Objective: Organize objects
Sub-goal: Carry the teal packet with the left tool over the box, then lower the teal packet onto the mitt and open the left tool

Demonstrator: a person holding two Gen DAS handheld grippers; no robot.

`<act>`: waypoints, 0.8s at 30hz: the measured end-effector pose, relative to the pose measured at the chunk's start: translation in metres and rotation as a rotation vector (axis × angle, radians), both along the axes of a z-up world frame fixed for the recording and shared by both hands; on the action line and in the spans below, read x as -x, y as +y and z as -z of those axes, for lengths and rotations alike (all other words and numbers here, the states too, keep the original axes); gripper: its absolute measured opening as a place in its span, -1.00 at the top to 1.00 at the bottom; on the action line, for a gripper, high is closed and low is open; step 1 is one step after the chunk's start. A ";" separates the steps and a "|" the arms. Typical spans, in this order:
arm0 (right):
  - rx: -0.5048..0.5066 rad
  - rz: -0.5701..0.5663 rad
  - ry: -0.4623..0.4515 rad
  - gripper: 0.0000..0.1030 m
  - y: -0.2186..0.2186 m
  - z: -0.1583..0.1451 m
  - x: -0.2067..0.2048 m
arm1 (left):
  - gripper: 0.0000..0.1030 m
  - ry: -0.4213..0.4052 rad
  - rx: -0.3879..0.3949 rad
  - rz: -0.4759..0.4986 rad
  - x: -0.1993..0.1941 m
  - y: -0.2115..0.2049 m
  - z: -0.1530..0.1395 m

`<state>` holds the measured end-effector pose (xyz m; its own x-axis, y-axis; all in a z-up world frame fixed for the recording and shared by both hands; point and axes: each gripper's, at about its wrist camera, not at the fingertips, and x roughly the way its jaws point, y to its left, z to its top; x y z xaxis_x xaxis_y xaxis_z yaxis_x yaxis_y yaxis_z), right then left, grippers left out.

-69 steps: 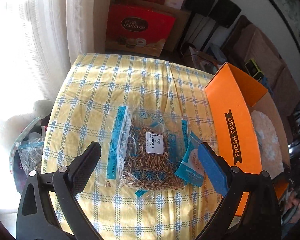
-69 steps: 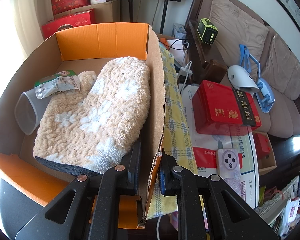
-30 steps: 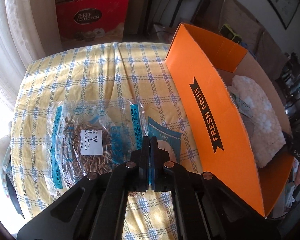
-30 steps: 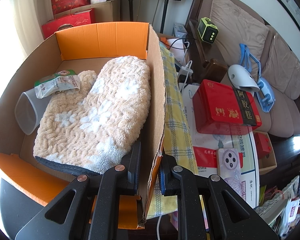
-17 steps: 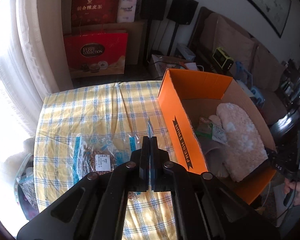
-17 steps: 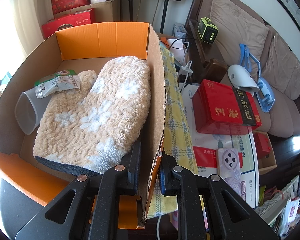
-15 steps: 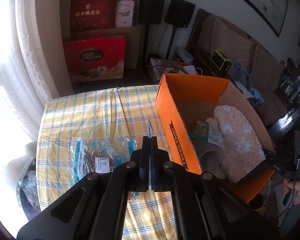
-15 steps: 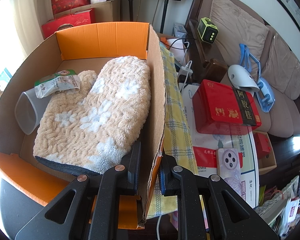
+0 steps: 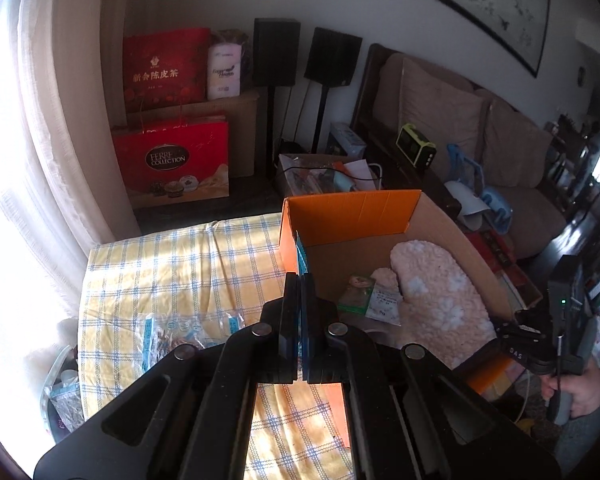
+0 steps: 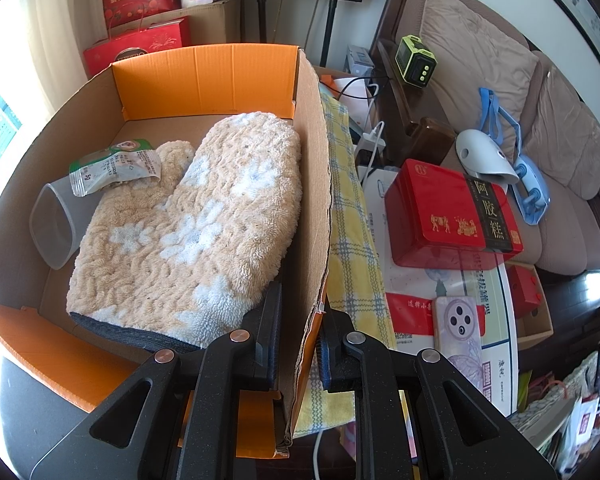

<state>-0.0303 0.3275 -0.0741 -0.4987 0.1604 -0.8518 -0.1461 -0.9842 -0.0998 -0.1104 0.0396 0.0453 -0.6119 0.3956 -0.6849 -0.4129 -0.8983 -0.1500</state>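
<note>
Left gripper [image 9: 300, 280] jaws pinched tight on the blue packet [image 9: 301, 256], edge-up, just over the box [image 9: 352, 214]'s near wall w/ the open inside off to its right. Right gripper [image 10: 298, 336] jaws clamp the box's other wall.

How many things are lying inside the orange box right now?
3: a fluffy mitt in the middle, a clear cup on its left, a green packet atop both. More may hide underneath.
</note>
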 end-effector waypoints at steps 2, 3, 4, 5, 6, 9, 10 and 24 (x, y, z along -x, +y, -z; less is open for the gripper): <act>0.000 0.000 0.000 0.70 0.000 0.000 0.000 | 0.99 0.002 -0.015 0.014 -0.002 0.005 -0.003; 0.000 0.000 0.000 0.70 0.000 0.000 0.000 | 0.99 -0.001 -0.025 0.022 -0.003 0.009 -0.004; 0.000 0.000 0.000 0.70 0.000 0.000 0.000 | 0.99 -0.004 -0.033 0.031 -0.004 0.012 -0.006; 0.000 0.000 0.000 0.70 0.000 0.000 0.000 | 0.99 -0.007 -0.038 0.040 -0.004 0.017 -0.006; 0.000 0.000 0.000 0.70 0.000 0.000 0.000 | 0.99 -0.011 -0.041 0.051 -0.005 0.022 -0.006; -0.001 0.000 -0.001 0.70 0.000 0.000 0.000 | 0.99 -0.022 -0.055 0.087 -0.008 0.039 -0.005; 0.000 -0.001 -0.001 0.70 0.000 0.000 0.000 | 0.99 -0.027 -0.061 0.099 -0.009 0.045 -0.005; 0.000 0.000 -0.001 0.70 0.000 0.000 0.000 | 0.99 -0.171 -0.218 0.213 -0.004 0.107 0.028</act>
